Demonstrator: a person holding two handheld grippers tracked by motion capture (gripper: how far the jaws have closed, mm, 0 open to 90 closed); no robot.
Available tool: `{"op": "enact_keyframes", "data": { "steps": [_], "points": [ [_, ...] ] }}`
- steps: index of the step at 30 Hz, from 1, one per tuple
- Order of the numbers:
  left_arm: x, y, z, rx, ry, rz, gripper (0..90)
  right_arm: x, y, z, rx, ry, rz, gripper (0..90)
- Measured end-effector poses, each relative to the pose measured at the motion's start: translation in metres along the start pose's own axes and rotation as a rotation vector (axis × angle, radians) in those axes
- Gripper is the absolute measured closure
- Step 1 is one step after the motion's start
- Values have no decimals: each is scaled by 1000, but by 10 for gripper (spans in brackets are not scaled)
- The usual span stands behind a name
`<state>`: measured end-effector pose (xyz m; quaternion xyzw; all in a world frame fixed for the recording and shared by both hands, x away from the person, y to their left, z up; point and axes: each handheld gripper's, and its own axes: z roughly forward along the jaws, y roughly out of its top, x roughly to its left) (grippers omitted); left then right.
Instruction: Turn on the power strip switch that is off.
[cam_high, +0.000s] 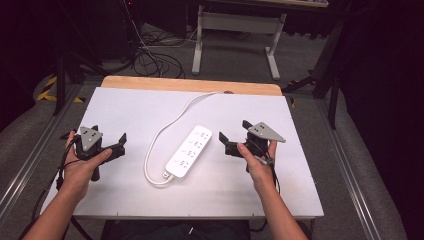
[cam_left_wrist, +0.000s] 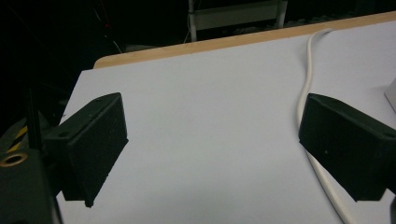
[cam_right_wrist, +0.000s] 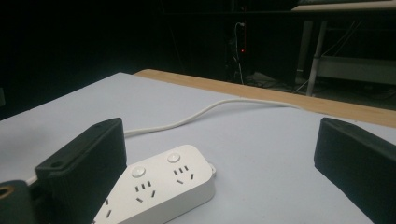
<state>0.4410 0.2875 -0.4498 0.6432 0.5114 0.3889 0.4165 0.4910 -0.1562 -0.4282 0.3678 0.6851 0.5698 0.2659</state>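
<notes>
Pretty dim room overall, everything past the table fades into black. The table (cam_high: 210, 195) has a white top with a light wood strip (cam_high: 192, 84) along the far edge. Floor is grey carpet (cam_high: 240, 55), and there's a tangle of dark cables (cam_high: 150, 60) lying on it behind the table. Farther back stands a white metal desk frame (cam_high: 235, 37) with two legs and flat feet. Yellow-black hazard tape (cam_high: 47, 90) sits on the floor off to the left. Metal rails (cam_high: 345, 170) run along both sides of the table. A tiny red light (cam_right_wrist: 242, 49) glows way back in the dark.
</notes>
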Motion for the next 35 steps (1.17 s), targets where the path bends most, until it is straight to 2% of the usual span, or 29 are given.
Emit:
{"op": "enact_keyframes", "data": {
  "steps": [11,17,35],
  "points": [
    [0,0,0,-3,13,-5,89,-4,1,-8,-66,-73,36,31],
    [0,0,0,1,8,-3,89,-7,-3,-13,-64,-81,40,32],
    [1,0,0,0,9,-11,87,-8,-4,-11,-62,-77,41,38]
  ]
}}
